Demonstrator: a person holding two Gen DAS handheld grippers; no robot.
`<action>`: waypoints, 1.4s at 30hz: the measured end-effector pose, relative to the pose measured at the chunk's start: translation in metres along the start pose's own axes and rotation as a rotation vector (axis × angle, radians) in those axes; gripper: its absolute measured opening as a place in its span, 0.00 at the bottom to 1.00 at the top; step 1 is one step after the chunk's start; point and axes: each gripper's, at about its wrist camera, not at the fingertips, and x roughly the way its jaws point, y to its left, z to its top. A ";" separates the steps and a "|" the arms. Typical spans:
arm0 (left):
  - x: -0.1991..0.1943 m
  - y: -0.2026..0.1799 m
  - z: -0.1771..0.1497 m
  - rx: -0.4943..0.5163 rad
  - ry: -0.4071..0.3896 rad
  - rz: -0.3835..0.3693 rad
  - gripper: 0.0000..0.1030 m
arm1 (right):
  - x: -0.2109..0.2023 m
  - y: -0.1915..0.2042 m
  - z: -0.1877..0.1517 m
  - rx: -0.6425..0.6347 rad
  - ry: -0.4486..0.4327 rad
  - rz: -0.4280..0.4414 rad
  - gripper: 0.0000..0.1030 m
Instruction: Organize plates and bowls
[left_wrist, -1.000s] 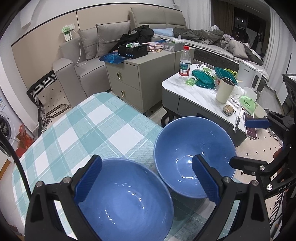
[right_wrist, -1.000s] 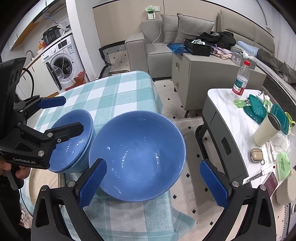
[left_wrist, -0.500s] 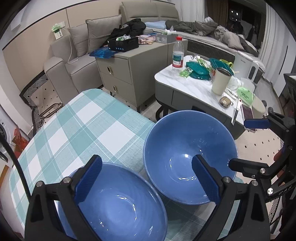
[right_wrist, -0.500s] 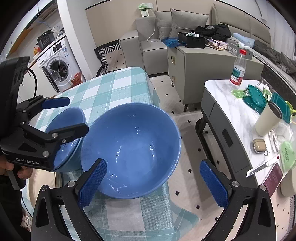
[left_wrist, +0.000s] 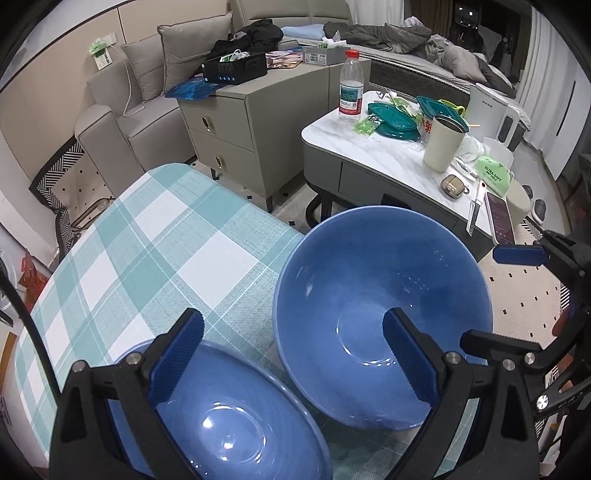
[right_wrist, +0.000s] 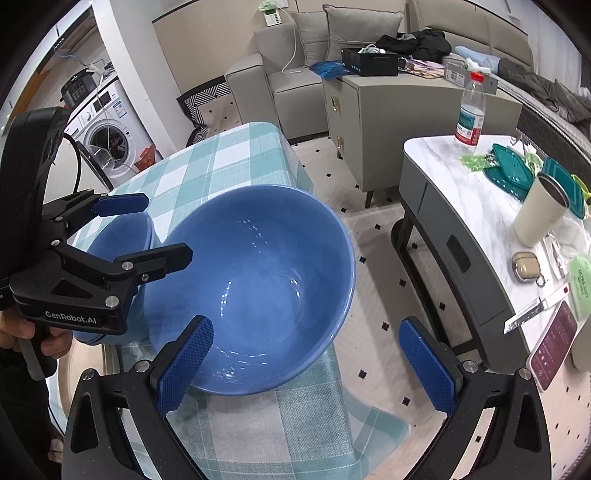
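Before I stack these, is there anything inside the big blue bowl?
The big blue bowl looks empty; only light glints show. The right claw's fingertip covers part of its near rim.

Lots you can't make out here. In the left wrist view the smaller blue bowl (left_wrist: 229, 424) runs off the bottom edge, and the left gripper (left_wrist: 291, 354) fingers cover part of its rim. In the right wrist view that same bowl (right_wrist: 122, 243) sits mid-left, mostly behind the left gripper (right_wrist: 151, 230). The hand (right_wrist: 40, 339) at the left edge is cut off. Print on the water bottle (right_wrist: 471, 114) label, upper right, is too small to read.
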 end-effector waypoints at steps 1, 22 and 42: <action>0.001 0.000 0.001 0.000 0.002 0.001 0.95 | 0.001 0.000 -0.001 0.000 0.002 0.001 0.99; 0.028 -0.002 0.005 0.010 0.062 0.015 0.95 | 0.022 -0.014 -0.008 0.059 0.055 0.041 0.99; 0.033 -0.008 0.005 0.051 0.091 -0.017 0.73 | 0.030 -0.005 -0.015 0.048 0.098 0.105 0.78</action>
